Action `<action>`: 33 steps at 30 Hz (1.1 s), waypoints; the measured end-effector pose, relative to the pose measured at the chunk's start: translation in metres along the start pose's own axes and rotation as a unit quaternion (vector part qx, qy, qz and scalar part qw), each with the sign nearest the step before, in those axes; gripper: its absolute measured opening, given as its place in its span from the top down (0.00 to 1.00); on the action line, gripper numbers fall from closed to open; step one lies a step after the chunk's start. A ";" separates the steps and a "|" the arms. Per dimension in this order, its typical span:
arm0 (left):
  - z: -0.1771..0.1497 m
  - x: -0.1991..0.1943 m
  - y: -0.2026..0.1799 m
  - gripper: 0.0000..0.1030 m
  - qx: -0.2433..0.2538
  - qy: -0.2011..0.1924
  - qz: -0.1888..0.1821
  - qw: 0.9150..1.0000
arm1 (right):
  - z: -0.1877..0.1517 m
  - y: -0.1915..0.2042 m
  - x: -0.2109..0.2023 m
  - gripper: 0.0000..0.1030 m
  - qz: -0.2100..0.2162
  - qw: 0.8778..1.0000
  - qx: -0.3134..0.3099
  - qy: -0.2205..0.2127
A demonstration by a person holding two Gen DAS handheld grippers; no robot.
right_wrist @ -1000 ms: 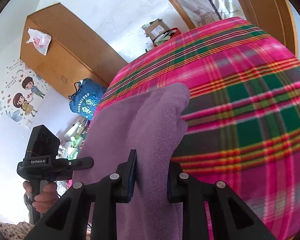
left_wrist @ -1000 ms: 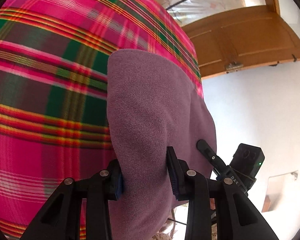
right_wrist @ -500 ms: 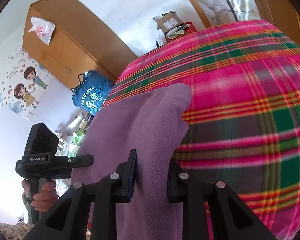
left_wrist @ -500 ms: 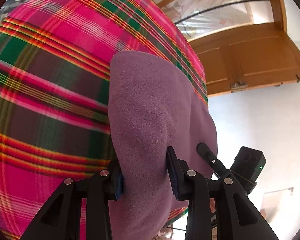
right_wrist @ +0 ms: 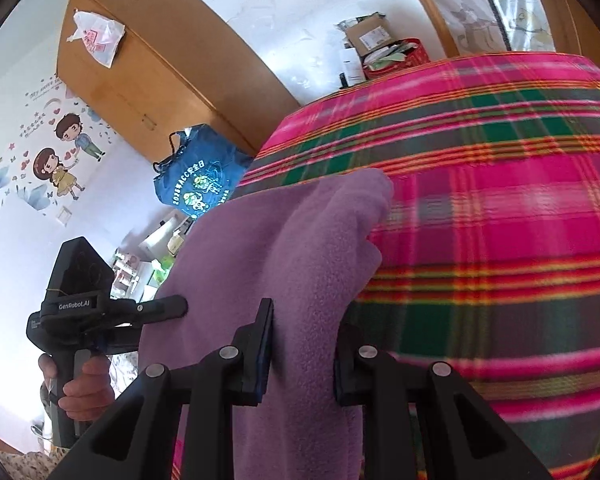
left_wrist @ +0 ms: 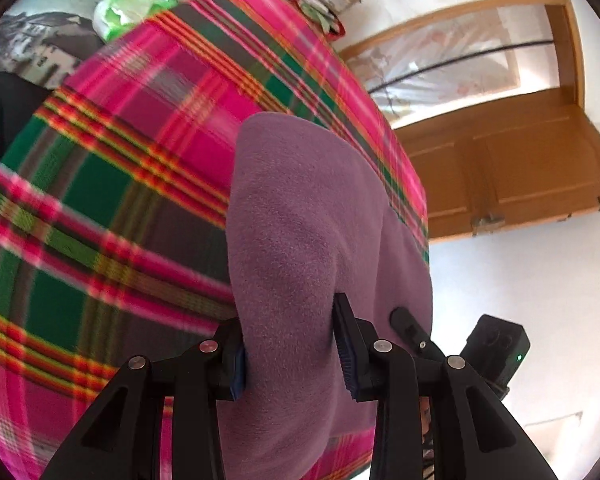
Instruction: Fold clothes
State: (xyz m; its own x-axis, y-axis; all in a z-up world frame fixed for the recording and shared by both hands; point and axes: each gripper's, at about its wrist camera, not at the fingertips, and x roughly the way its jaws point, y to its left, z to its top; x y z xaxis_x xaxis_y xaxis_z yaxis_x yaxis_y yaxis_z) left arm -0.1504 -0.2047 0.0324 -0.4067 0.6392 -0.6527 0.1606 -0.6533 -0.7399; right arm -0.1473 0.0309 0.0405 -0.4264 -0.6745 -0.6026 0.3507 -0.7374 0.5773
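Left wrist view first: we are holding the purple fleece garment [left_wrist: 300,240] in our left claw [left_wrist: 292,360], its jaws standing narrow with a thick bunch of the cloth pinched between the blue pads. Beyond it the garment is draping forward over the pink and green plaid bed cover [left_wrist: 120,200], and our right claw [left_wrist: 410,326] is poking in from the right edge, against the same cloth. A wooden door [left_wrist: 520,160] is standing behind.

Right wrist view next: we are gripping another bunch of the same purple fleece garment [right_wrist: 280,260] in the right claw [right_wrist: 304,352], jaws narrow and pressing on it. Off to the left our hand [right_wrist: 84,384] is carrying the left claw [right_wrist: 176,306] against the cloth's other edge, with a blue bag [right_wrist: 200,172] and a wooden wardrobe [right_wrist: 160,60] behind.

We are judging the fold as under way, not finished: the garment is lifted at two points above the plaid bed cover, so laying it flat and squaring the fold are remaining
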 end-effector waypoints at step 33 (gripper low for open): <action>0.077 -0.029 0.059 0.64 -0.050 -0.043 0.031 0.997 | 0.047 0.027 0.092 0.77 -0.012 1.000 -0.009 -0.008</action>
State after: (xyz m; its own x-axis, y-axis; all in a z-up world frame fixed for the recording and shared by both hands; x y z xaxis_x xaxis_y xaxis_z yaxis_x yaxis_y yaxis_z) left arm -0.1988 -0.2927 0.0206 -0.4688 0.5587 -0.6842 0.2751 -0.6437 -0.7141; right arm -0.2165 -0.0496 0.0268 -0.4476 -0.6559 -0.6078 0.3557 -0.7542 0.5520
